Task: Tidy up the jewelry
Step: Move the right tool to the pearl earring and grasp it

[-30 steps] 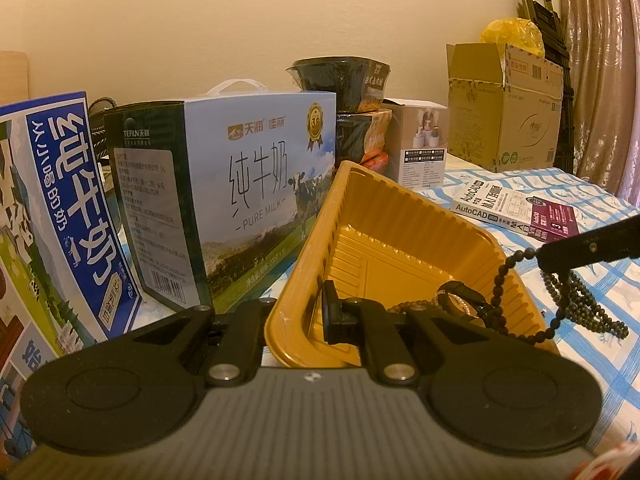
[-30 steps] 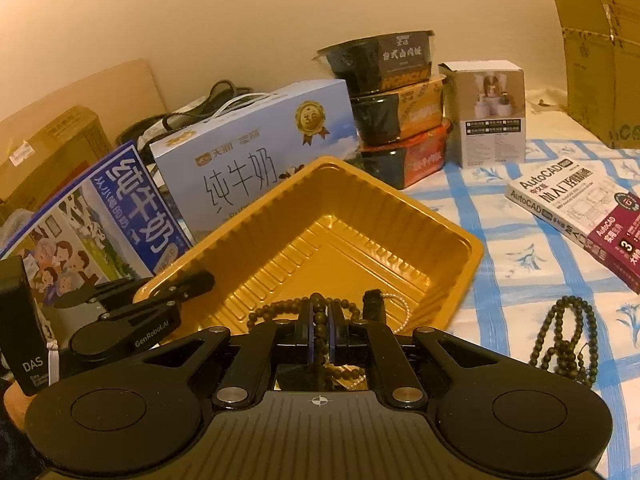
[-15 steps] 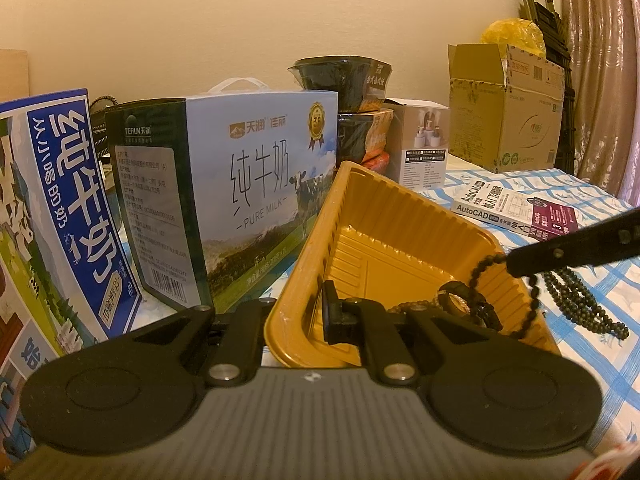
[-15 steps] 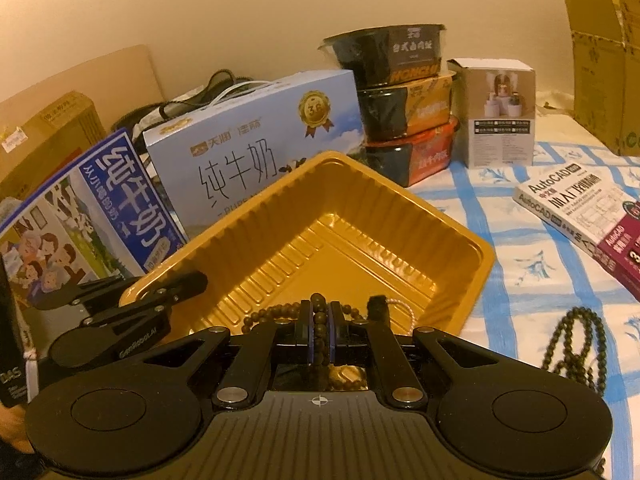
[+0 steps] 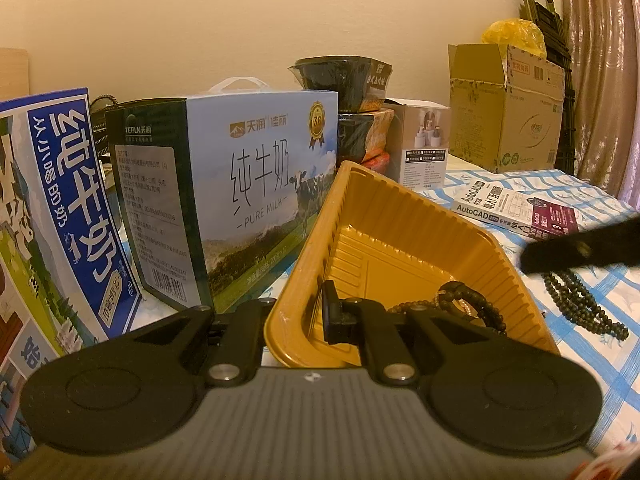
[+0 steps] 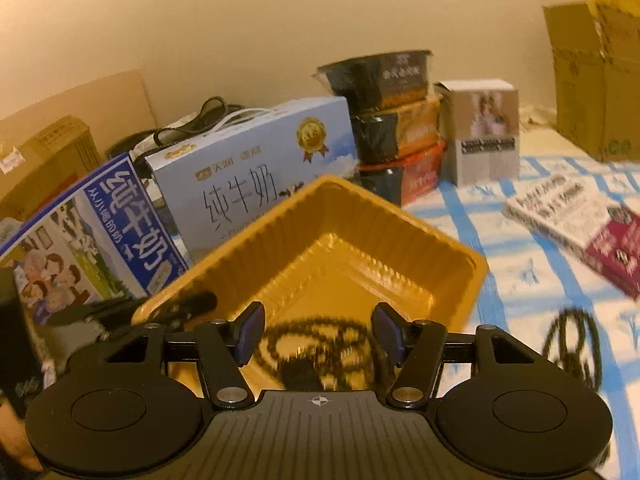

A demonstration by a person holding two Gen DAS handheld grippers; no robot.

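Observation:
A yellow plastic tray (image 5: 400, 200) (image 6: 360, 196) stands on the blue-checked cloth. My left gripper (image 5: 316, 316) (image 6: 176, 308) is shut on its near wall, one finger inside the tray and one outside. My right gripper (image 6: 318, 334) hangs over the tray's near corner with its jaws opening and no pad touching anything; its finger (image 5: 580, 248) shows as a dark blur in the left wrist view. Dark bead bracelets (image 6: 316, 340) (image 5: 468, 300) lie loose on the tray floor below the jaws. A second dark bead string (image 5: 580, 304) (image 6: 572, 348) lies on the cloth to the tray's right.
Two milk cartons (image 5: 248, 184) (image 5: 60, 208) stand left of and behind the tray. Stacked noodle bowls (image 6: 392, 128) and a small white box (image 6: 484, 132) stand at the back. A book (image 5: 516, 208) lies on the cloth to the right, with a cardboard box (image 5: 508, 108) beyond it.
My right gripper has opened and let go of the bead bracelet, which now lies in the tray. The left gripper and the tray have stayed put.

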